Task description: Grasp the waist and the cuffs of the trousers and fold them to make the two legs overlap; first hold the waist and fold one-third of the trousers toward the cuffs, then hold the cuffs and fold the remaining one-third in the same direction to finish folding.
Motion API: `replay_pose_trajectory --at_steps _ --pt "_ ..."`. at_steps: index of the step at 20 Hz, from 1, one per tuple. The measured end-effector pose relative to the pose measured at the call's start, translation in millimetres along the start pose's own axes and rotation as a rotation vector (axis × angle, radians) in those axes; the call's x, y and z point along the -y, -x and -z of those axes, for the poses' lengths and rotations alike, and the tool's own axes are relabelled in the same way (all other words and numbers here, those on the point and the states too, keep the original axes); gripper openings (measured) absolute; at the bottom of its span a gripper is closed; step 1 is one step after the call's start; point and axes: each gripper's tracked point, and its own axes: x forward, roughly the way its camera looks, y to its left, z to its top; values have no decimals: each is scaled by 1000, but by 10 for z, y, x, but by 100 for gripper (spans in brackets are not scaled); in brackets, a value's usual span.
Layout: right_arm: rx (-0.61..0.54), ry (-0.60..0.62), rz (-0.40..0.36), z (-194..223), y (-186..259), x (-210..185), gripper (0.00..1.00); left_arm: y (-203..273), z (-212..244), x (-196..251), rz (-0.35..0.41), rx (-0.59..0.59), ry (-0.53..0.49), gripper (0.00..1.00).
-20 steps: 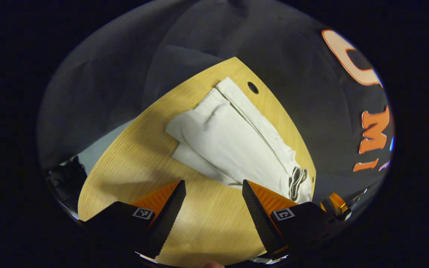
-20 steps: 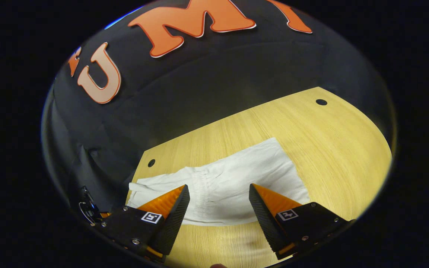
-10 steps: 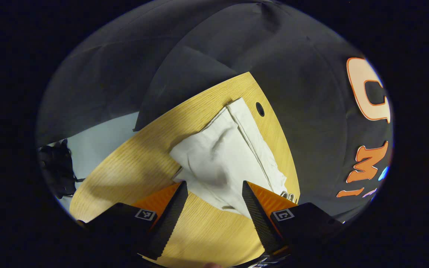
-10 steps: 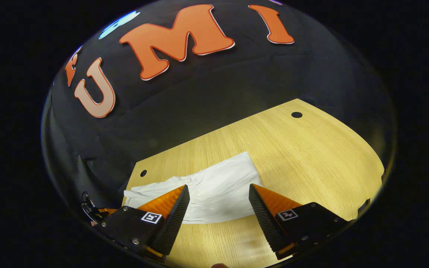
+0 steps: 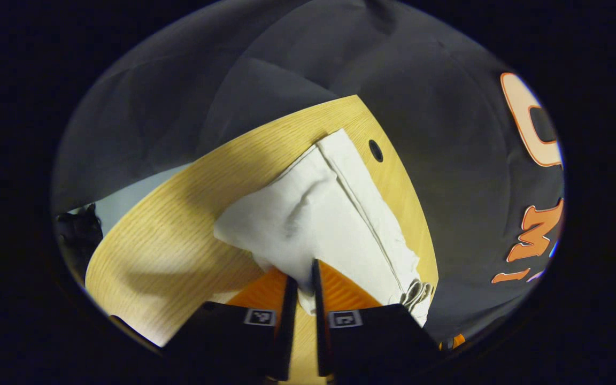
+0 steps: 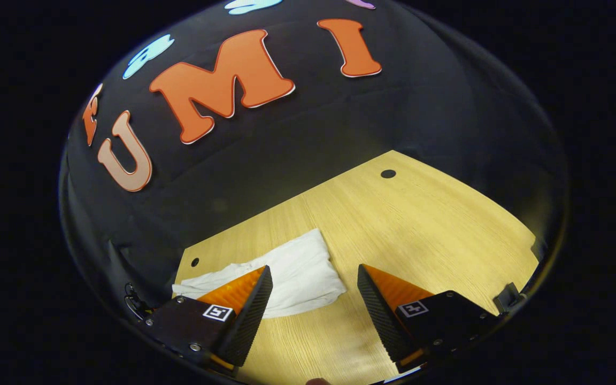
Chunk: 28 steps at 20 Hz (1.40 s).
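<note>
trousers: pale trousers (image 5: 318, 214) lie flat on the wooden table (image 5: 169, 240), near the table's grommet hole (image 5: 376, 150) — bulk of the cloth sits between that hole and the near table edge. Legs look already overlapped; a long seam runs down the side nearest the hole.

left gripper: left gripper (image 5: 301, 289) is pinched narrow on the near edge of the trousers, cloth caught between both fingers. Reads as the grip for carrying this end over the rest, so the hold is at the edge, not mid-panel.

which end: bunched, layered hems (image 5: 415, 293) show at the end far from the hole, just beside the left gripper — can't tell for sure whether the pinched corner is waist or cuff.

right gripper: right gripper (image 6: 313, 299) has fingers spread wide, holding nothing, hovering over bare table on the side of the trousers away from the hole (image 6: 194, 262). In the right gripper view, the trousers (image 6: 292, 272) sit just beyond its tips, not between them.

stage: judgement — a thirds fold is about to be pulled; only one hand has cloth.

risk: one-sided pull may skew the fold line — right gripper likely needs the matching corner first.
</note>
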Motion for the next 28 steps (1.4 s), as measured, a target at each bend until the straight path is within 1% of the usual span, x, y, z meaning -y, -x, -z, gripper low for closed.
replay_pose_trajectory --at_steps 1,2,3,4,5,7,8,10,13,16,19,20,21,23,28 --pt "4 -27 15 0 39 44 96 4 23 4 4 -2 11 13" --pt "11 -66 13 -18 79 56 96 -8 8 30 16 10 22 13" --pt "24 -97 8 -38 144 69 96 64 -18 49 29 23 28 8" --pt "41 -113 7 -56 184 100 96 100 -55 71 33 36 28 8" --pt "55 -105 24 -59 215 168 97 129 -30 103 33 46 15 6" --pt "58 -56 56 -52 242 297 97 189 -57 244 29 79 -37 6" --pt "51 -37 52 -48 259 304 97 244 -81 328 28 99 -67 6" --pt "37 -5 31 -64 249 302 97 353 -101 527 27 132 -117 6" --pt "40 24 -18 -123 222 251 98 522 -92 868 36 156 -142 6" --pt "13 28 -61 -103 174 240 98 683 -83 1205 54 185 -178 5" --pt "14 50 -80 -161 148 306 98 778 -35 1571 60 212 -227 6" --pt "18 55 -92 -180 144 315 98 806 1 1681 66 210 -228 6" --pt "17 59 -98 -197 146 341 98 825 62 1831 89 200 -212 6" --pt "26 58 -96 -264 129 440 98 861 144 2106 117 198 -191 6" --pt "47 37 -122 -411 138 549 98 890 375 2658 149 199 -251 5"
